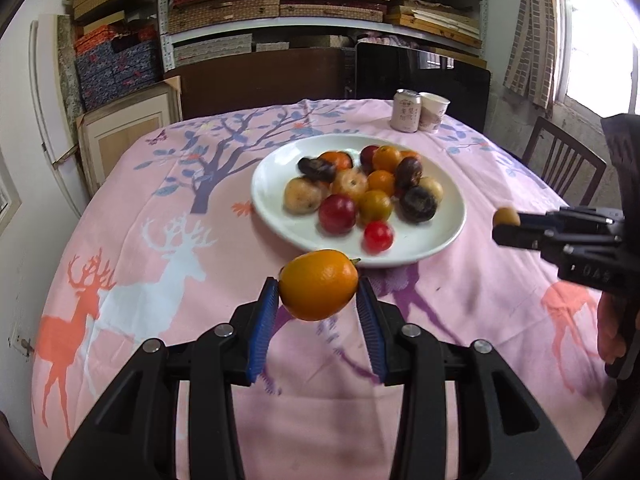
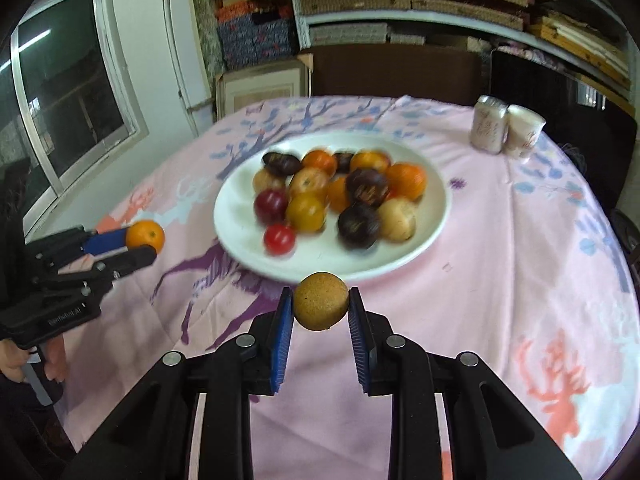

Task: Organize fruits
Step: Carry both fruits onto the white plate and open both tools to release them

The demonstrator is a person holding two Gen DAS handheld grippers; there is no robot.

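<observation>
blue pads of the left tool (image 1: 318, 300) pinch an orange (image 1: 318, 284) above the counter (image 1: 160, 264), just short of the plate (image 1: 276, 216). the right tool (image 2: 321, 312) pinches a tan fruit (image 2: 321, 307) near the plate's rim.

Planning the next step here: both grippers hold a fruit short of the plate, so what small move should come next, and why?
Probably carry the left gripper forward over the white round plate: its small orange citrus fruit is clamped, and bare plate shows at the near rim.
</observation>
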